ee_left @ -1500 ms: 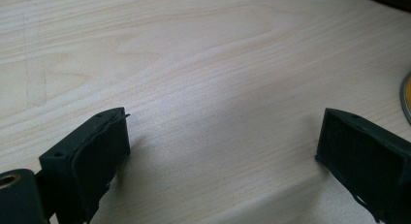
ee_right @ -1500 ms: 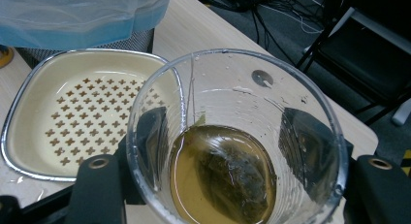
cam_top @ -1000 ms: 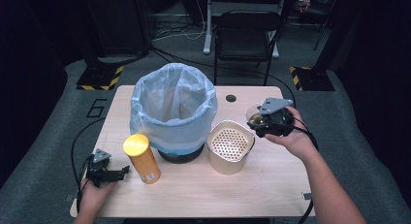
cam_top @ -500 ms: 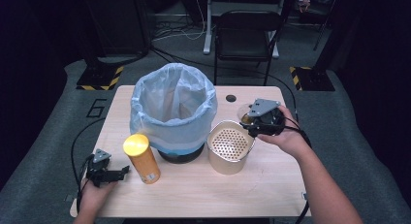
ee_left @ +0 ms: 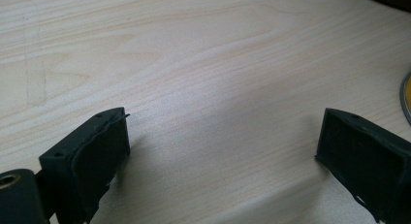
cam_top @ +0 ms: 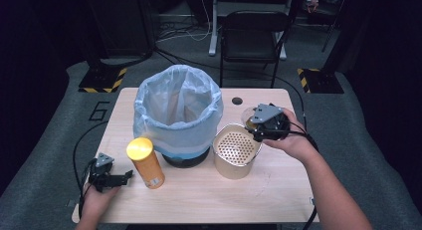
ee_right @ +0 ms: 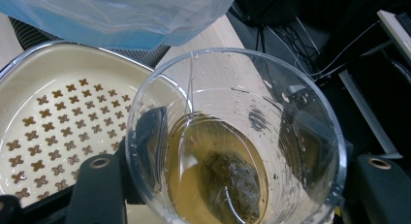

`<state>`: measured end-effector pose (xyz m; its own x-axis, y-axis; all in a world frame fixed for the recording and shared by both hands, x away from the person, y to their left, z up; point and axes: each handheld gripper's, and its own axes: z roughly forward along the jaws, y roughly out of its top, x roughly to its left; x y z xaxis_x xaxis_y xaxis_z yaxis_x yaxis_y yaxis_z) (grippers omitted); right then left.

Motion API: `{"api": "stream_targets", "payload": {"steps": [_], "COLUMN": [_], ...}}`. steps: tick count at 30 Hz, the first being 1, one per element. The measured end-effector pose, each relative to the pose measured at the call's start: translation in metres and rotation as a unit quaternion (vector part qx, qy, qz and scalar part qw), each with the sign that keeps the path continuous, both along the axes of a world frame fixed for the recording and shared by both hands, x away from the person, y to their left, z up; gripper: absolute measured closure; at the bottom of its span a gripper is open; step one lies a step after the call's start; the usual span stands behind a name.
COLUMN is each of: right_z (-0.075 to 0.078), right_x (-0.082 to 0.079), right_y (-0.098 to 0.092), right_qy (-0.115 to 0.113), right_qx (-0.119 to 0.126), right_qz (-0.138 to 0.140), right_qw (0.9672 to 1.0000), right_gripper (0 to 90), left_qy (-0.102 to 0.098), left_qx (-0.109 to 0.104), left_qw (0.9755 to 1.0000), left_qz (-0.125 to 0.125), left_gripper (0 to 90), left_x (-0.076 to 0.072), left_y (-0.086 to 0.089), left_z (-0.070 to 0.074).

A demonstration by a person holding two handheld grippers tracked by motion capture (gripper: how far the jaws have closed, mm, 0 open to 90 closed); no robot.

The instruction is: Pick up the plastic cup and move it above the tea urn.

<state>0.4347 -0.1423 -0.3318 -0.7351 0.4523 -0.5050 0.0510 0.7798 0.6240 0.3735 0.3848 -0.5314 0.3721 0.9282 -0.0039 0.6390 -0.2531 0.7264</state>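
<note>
Clear cup [ee_right: 236, 136], one teabag [ee_right: 232, 183], one strainer [cam_top: 236, 149]

The clear plastic cup [ee_right: 237, 136] was held upright, with yellowish tea low in it and a dark tea bag [ee_right: 231, 185] sunk in the liquid, droplets on its wall. It hung just over the rim of the cream strainer pot [cam_top: 235, 149], whose perforated insert showed star-shaped holes, beside the lined bin

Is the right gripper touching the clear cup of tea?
Touching. The right gripper view shows the right gripper with a jaw pressed against each side of the clear cup.
</note>
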Motion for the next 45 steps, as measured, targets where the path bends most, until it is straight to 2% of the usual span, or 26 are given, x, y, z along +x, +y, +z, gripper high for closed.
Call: {"api": "stream_targets", "payload": {"steps": [8, 9, 10, 11, 14, 15, 16, 20, 21, 26, 27, 30, 34, 37, 38, 39, 40, 42, 45], "right_z": [-0.002, -0.003, -0.004, -0.004, -0.008, -0.009, -0.01, -0.015, -0.016, -0.022, -0.024, -0.026, -0.033, -0.037, -0.037, -0.038, -0.038, -0.038, -0.039], "right_x": [0.0, 0.0, 0.0, 0.0, 0.0, 0.001, 0.001, 0.001, 0.002, 0.005, 0.006, 0.007, 0.011, 0.012, 0.012, 0.011, 0.01, 0.009, 0.005], "right_y": [0.003, 0.003, 0.004, 0.004, 0.005, 0.005, 0.005, 0.003, 0.003, 0.001, 0.001, 0.001, 0.0, 0.001, 0.001, 0.003, 0.004, 0.004, 0.006], "right_qy": [-0.019, -0.027, -0.042, -0.042, -0.064, -0.07, -0.07, -0.082, -0.083, -0.095, -0.107, -0.114, -0.136, -0.149, -0.149, -0.16, -0.162, -0.169, -0.188], "right_qx": [-0.004, -0.008, -0.012, -0.012, -0.025, -0.029, -0.03, -0.026, -0.026, -0.019, -0.016, -0.015, 0.006, -0.001, -0.001, -0.005, -0.005, -0.008, -0.029], "right_qz": [0.011, 0.016, 0.017, 0.017, 0.022, 0.028, 0.031, 0.041, 0.045, 0.056, 0.063, 0.071, 0.086, 0.097, 0.097, 0.1, 0.101, 0.103, 0.101], "right_qw": [0.9998, 0.9995, 0.9989, 0.9989, 0.9974, 0.9968, 0.9966, 0.9955, 0.9952, 0.9937, 0.9921, 0.9908, 0.9869, 0.984, 0.984, 0.982, 0.9815, 0.9803, 0.9765], "right_gripper": [34.9, 34.8, 35.0, 35.0, 36.2, 36.4, 36.5, 36.7, 36.6, 36.9, 36.8, 36.9, 37.0, 37.4, 37.4, 37.8, 37.9, 38.3, 38.3], "left_qy": [-0.002, 0.004, -0.003, -0.003, 0.004, -0.002, 0.004, 0.005, -0.003, 0.003, 0.0, -0.001, 0.002, 0.001, 0.002, 0.004, -0.002, 0.003, 0.003], "left_qx": [-0.001, 0.0, -0.002, -0.002, 0.0, -0.002, 0.0, 0.0, -0.002, 0.0, 0.0, -0.001, 0.0, 0.0, 0.0, 0.001, 0.0, 0.001, 0.001], "left_qw": [1.0, 1.0, 1.0, 1.0, 1.0, 1.0, 1.0, 1.0, 1.0, 1.0, 1.0, 1.0, 1.0, 1.0, 1.0, 1.0, 1.0, 1.0, 1.0], "left_qz": [0.001, -0.002, 0.001, 0.001, -0.002, 0.001, -0.002, -0.002, 0.002, -0.001, 0.0, 0.001, -0.001, 0.0, -0.001, -0.002, 0.0, -0.002, -0.001], "left_gripper": [4.5, 4.5, 4.5, 4.5, 4.6, 4.5, 4.5, 4.5, 4.5, 4.5, 4.5, 4.5, 4.5, 4.6, 4.6, 4.5, 4.5, 4.6, 4.6], "left_x": [0.0, 0.0, 0.0, 0.0, 0.0, 0.0, 0.0, 0.0, 0.0, 0.0, 0.0, 0.0, 0.0, 0.0, 0.0, 0.0, 0.0, 0.0, 0.0], "left_y": [0.0, 0.0, 0.0, 0.0, 0.0, 0.0, 0.0, 0.0, 0.0, 0.0, 0.0, 0.0, 0.0, 0.0, 0.0, 0.0, 0.0, 0.0, 0.0], "left_z": [0.0, 0.001, -0.001, -0.001, 0.001, 0.0, 0.001, 0.001, -0.001, 0.0, 0.0, 0.0, 0.0, 0.0, 0.0, 0.001, 0.0, 0.001, 0.0]}}
